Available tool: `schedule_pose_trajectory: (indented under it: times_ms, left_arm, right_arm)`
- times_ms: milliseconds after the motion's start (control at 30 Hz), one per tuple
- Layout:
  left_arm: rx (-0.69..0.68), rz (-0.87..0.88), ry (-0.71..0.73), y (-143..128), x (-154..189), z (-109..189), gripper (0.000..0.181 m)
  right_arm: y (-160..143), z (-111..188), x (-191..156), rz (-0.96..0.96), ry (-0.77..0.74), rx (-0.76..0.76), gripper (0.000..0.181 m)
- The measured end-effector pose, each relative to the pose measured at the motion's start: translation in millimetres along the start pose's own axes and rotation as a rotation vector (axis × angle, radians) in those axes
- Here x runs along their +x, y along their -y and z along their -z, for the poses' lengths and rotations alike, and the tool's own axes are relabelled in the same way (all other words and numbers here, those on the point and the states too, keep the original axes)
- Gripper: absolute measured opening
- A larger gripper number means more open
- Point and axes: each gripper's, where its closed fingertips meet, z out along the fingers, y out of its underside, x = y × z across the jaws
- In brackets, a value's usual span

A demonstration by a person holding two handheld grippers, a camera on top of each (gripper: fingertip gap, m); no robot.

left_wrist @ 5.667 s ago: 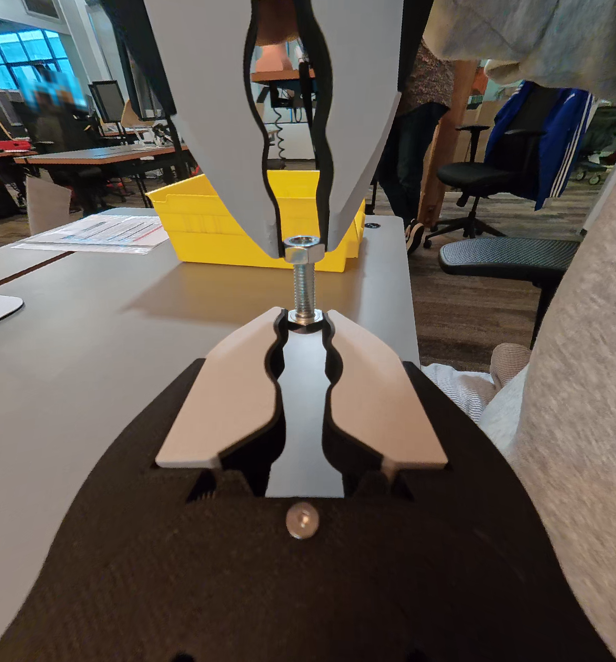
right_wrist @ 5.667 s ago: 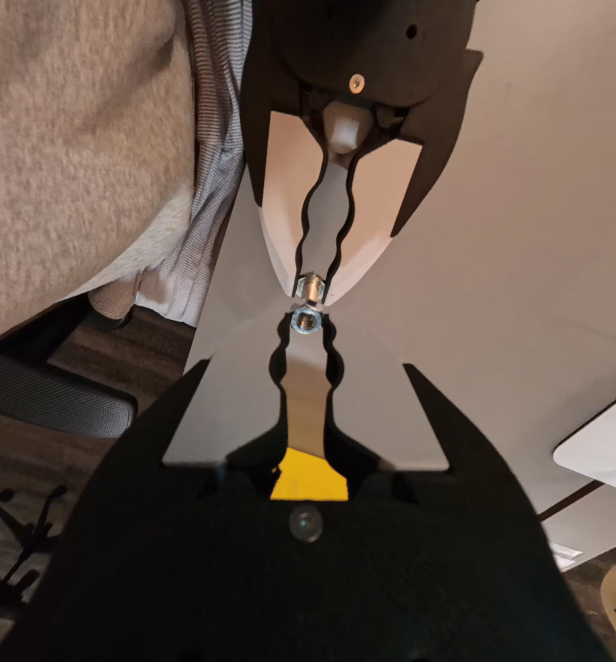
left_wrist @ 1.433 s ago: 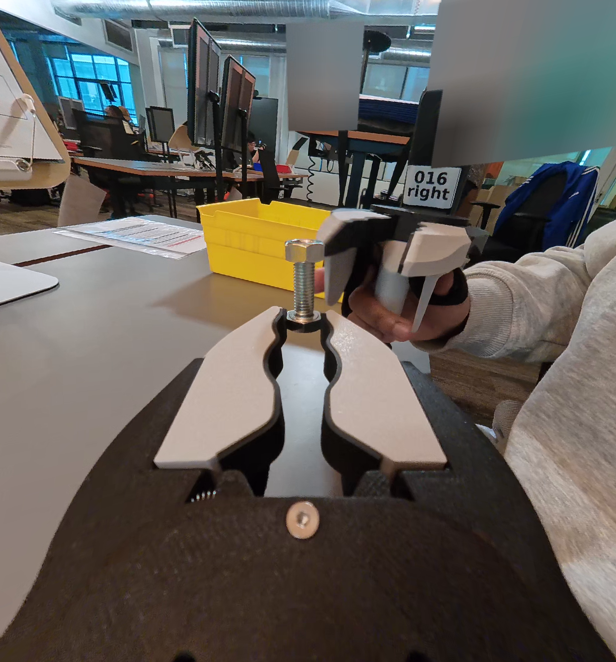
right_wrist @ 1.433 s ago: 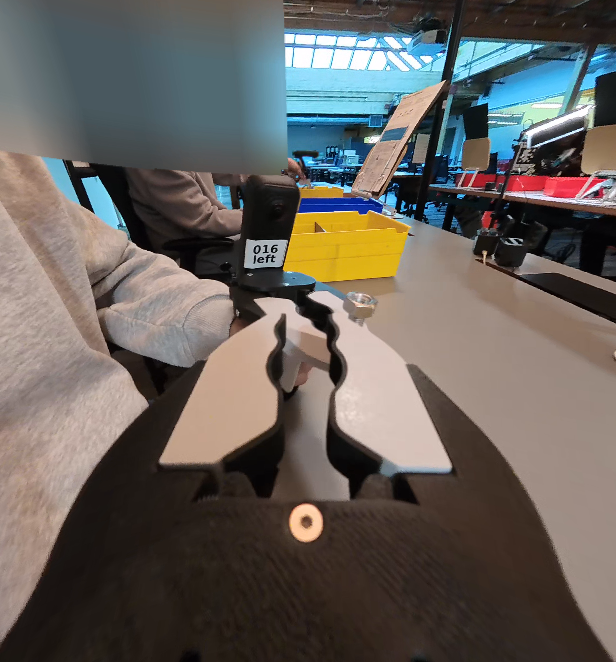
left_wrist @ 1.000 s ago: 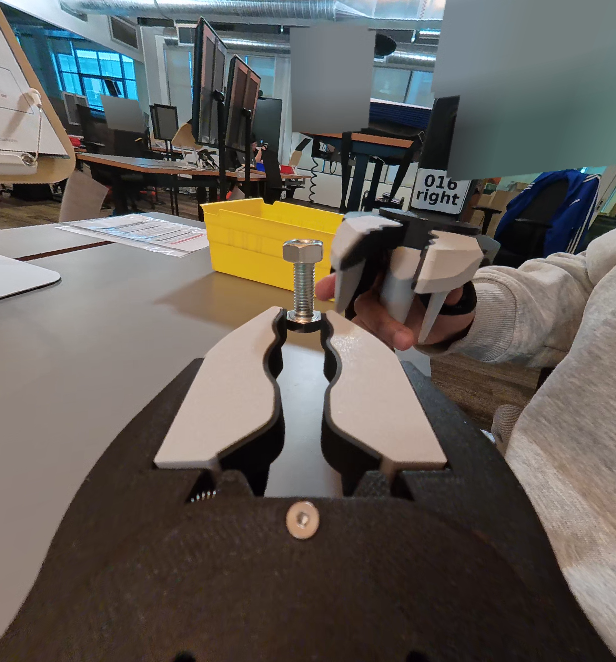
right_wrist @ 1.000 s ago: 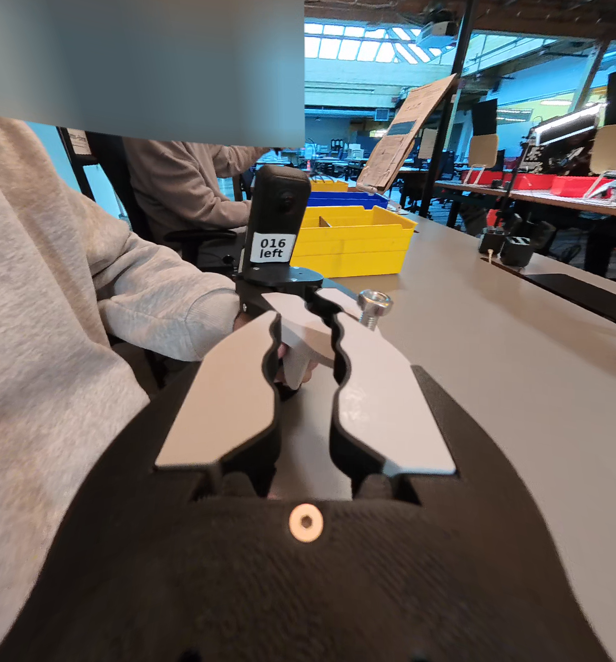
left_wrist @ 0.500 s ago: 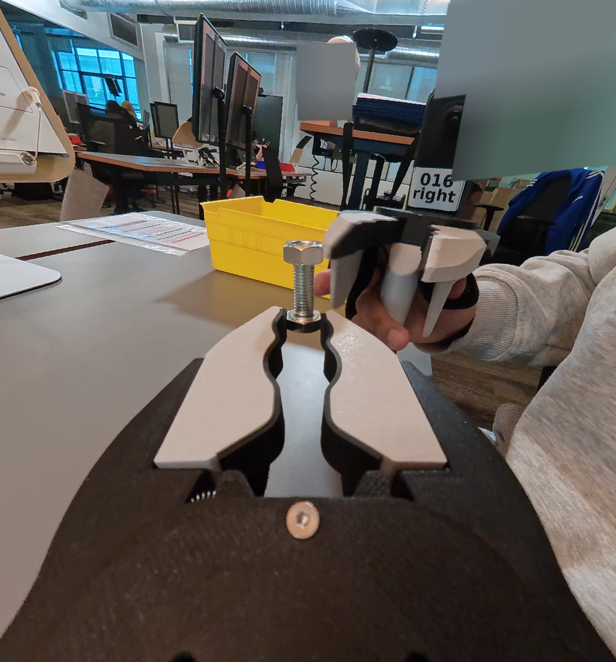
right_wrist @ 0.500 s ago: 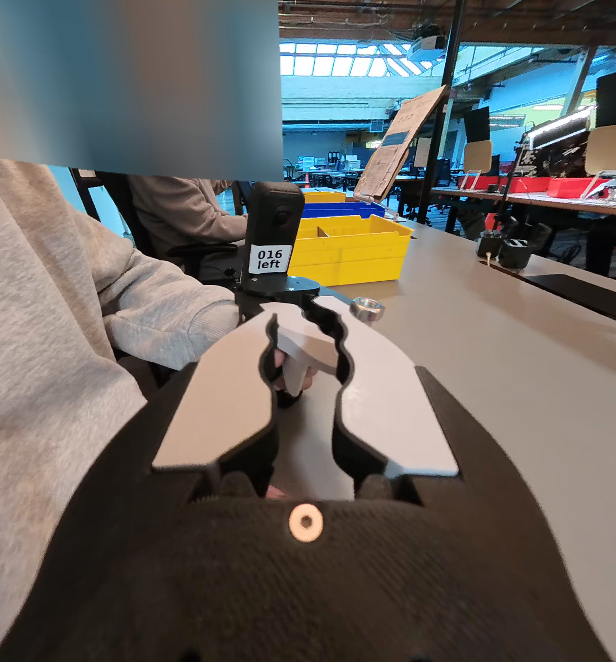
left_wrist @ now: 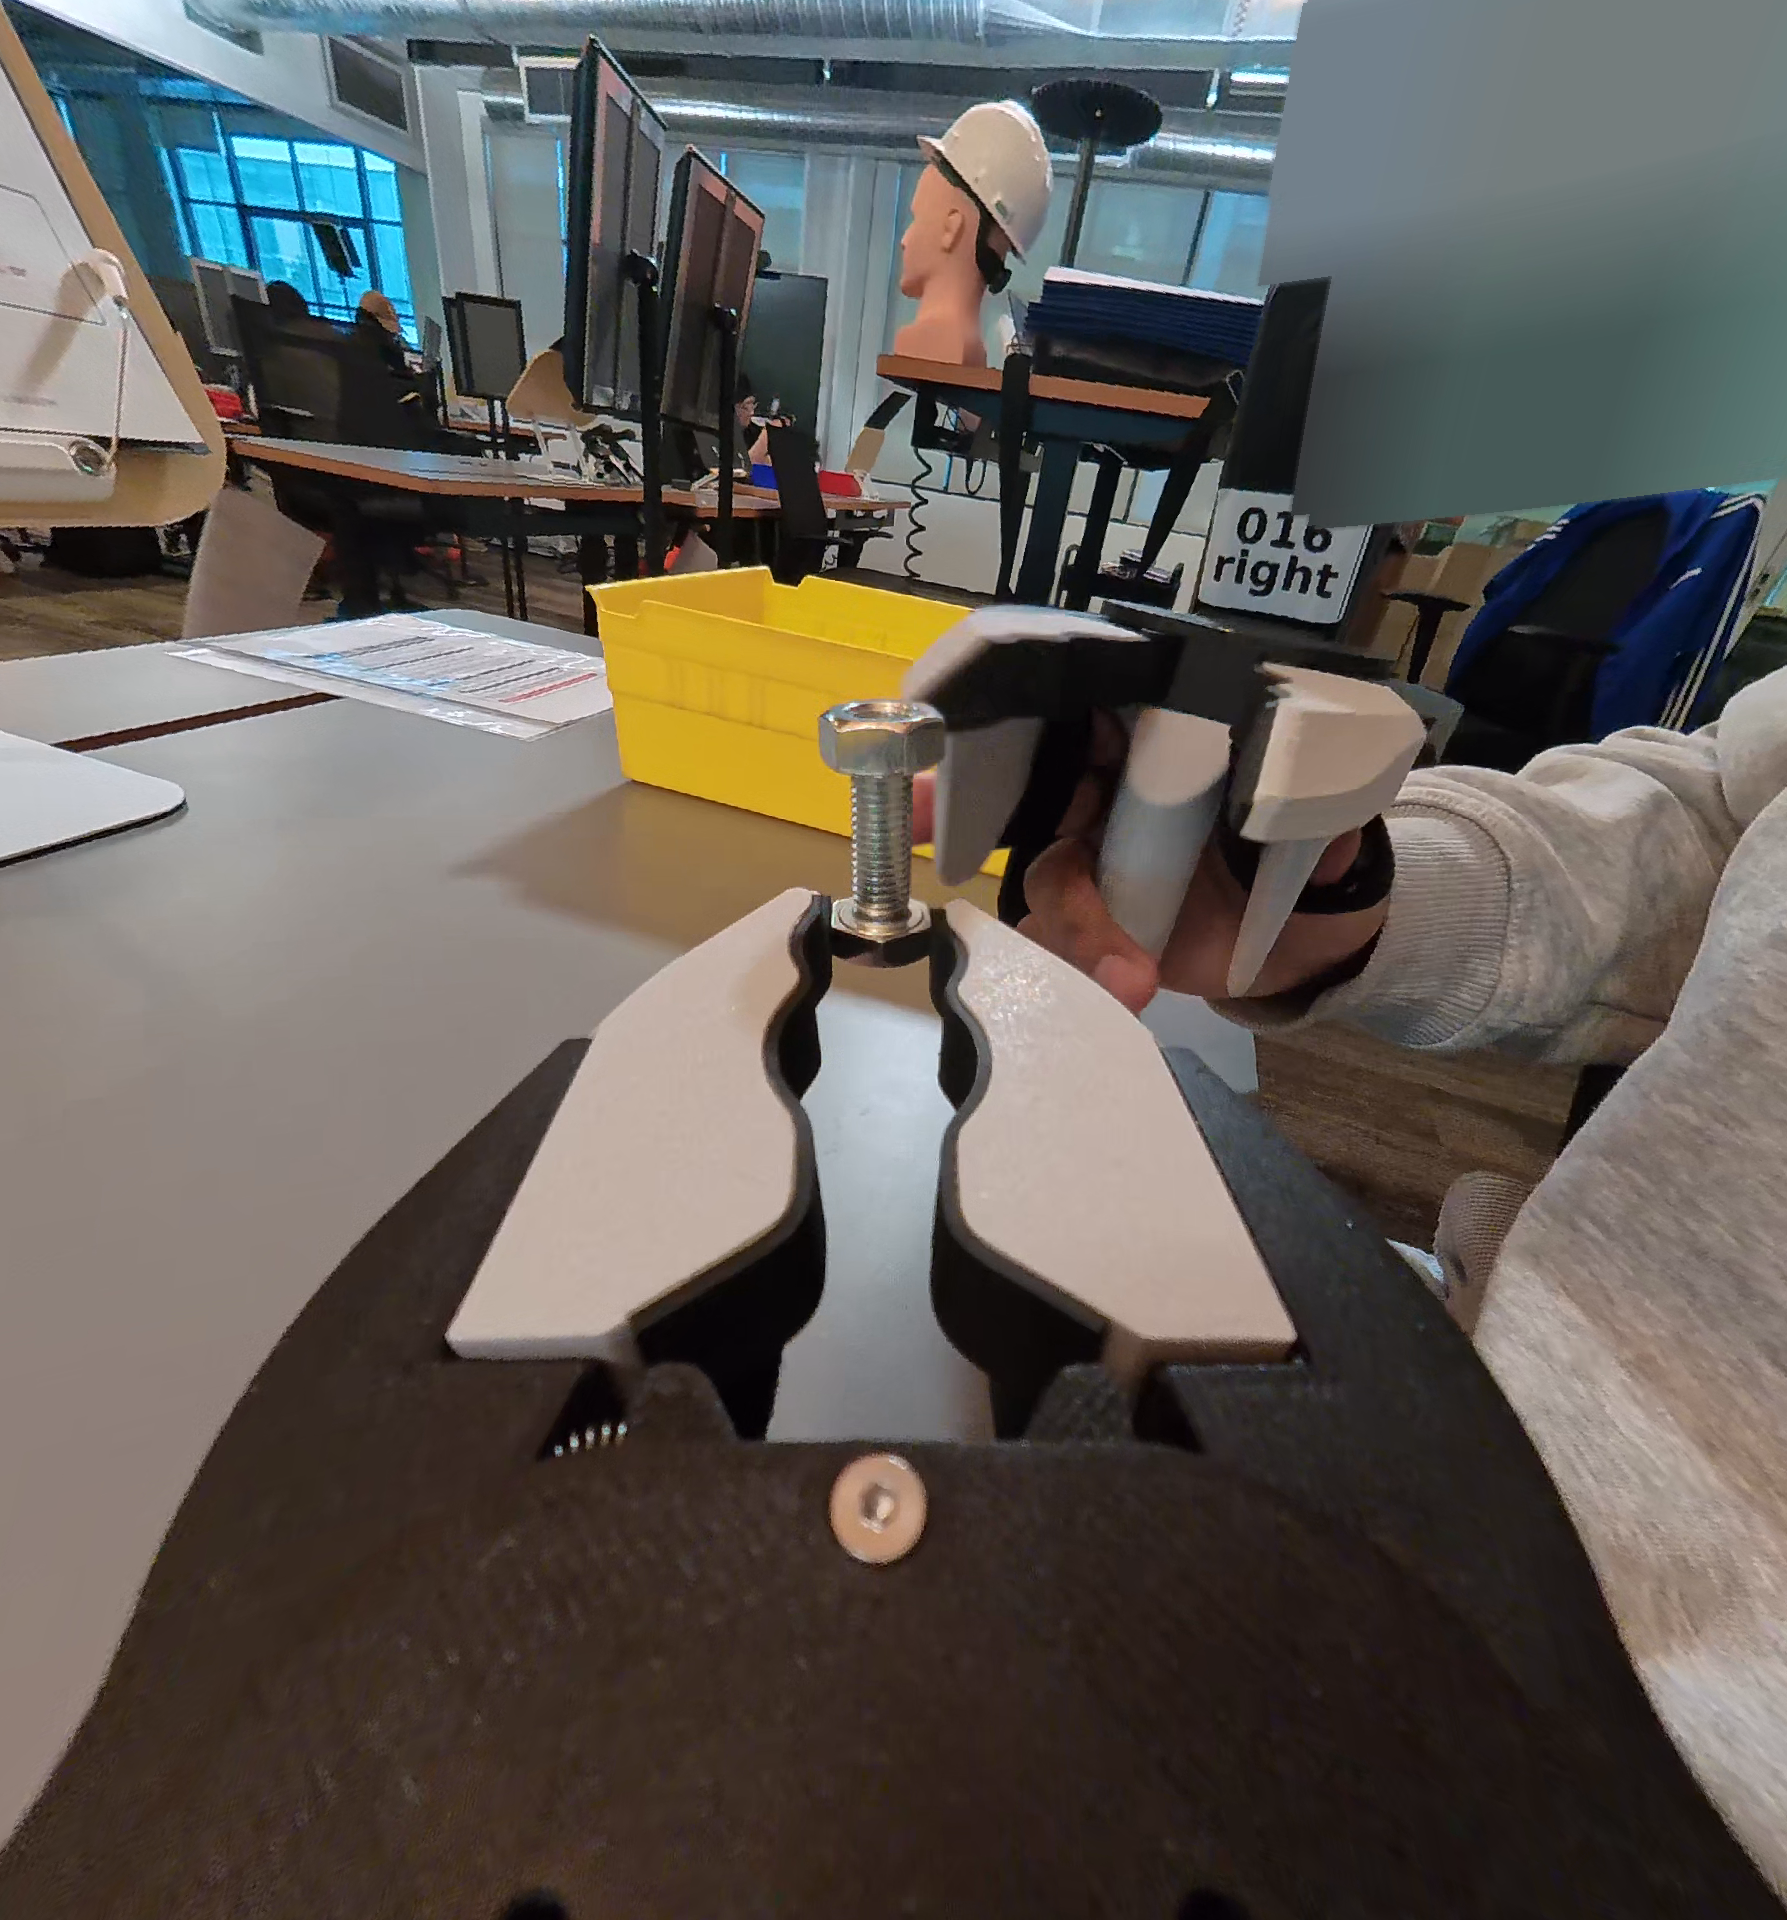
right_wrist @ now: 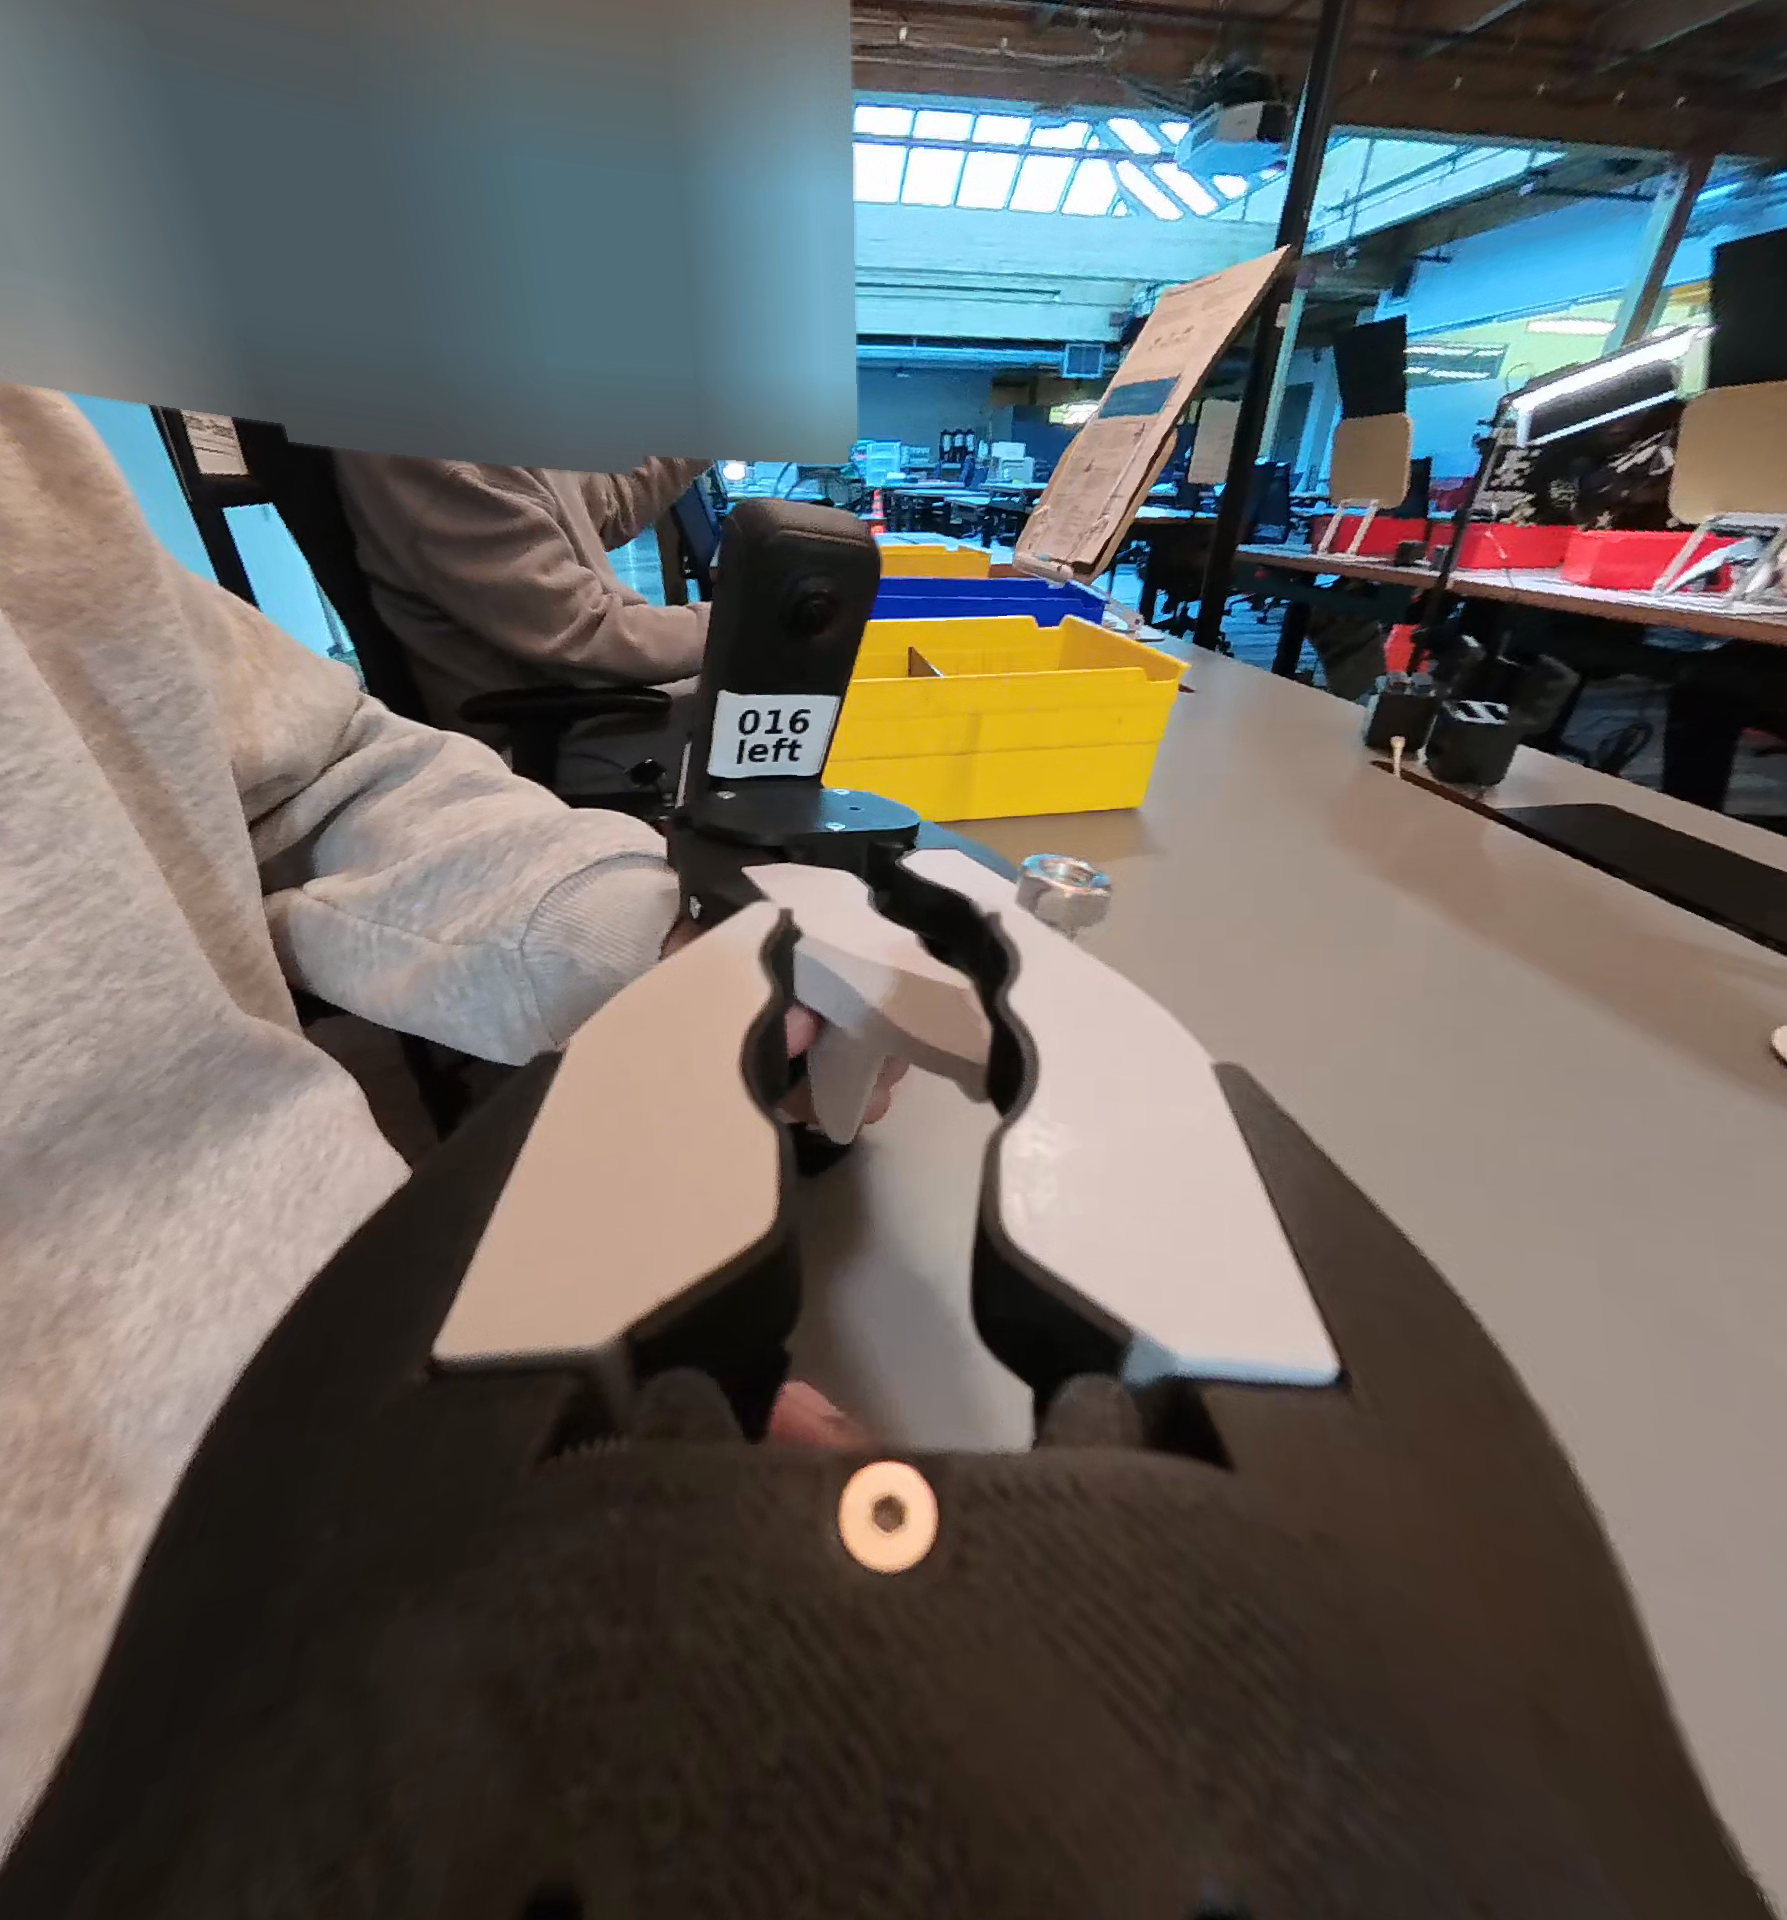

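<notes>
The right tool point(right_wrist: 889, 966) has its two white fingers point(right_wrist: 1128, 1174) spread apart with nothing between them. Just beyond its tips is the left tool point(right_wrist: 868, 987), held by a hand in a grey sleeve point(right_wrist: 432, 914) and topped by a black camera point(right_wrist: 795, 623). A hex nut point(right_wrist: 1063, 888) shows by the right fingertip. A yellow bin point(right_wrist: 993, 717) sits farther back on the grey bench point(right_wrist: 1440, 1039).

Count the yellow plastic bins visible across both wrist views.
2. One yellow plastic bin stands on the grey table beyond the upright steel bolt. A second, divided yellow plastic bin stands behind the left hand-held gripper. More may be hidden.
</notes>
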Motion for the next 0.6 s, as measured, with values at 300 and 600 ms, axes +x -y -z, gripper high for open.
schedule_pose_trajectory:
  times_ms: [300,600]
  left_arm:
    - [-0.001,0.013,0.008,-0.1,-2.0,0.1,0.018]
    - [-0.003,0.010,0.010,-0.4,-1.8,-0.1,0.018]
  right_arm:
    - [-2.2,-2.3,-7.1,-0.011,0.044,-0.008,0.034]
    - [4.8,0.2,6.8,0.002,-0.036,0.049,0.063]
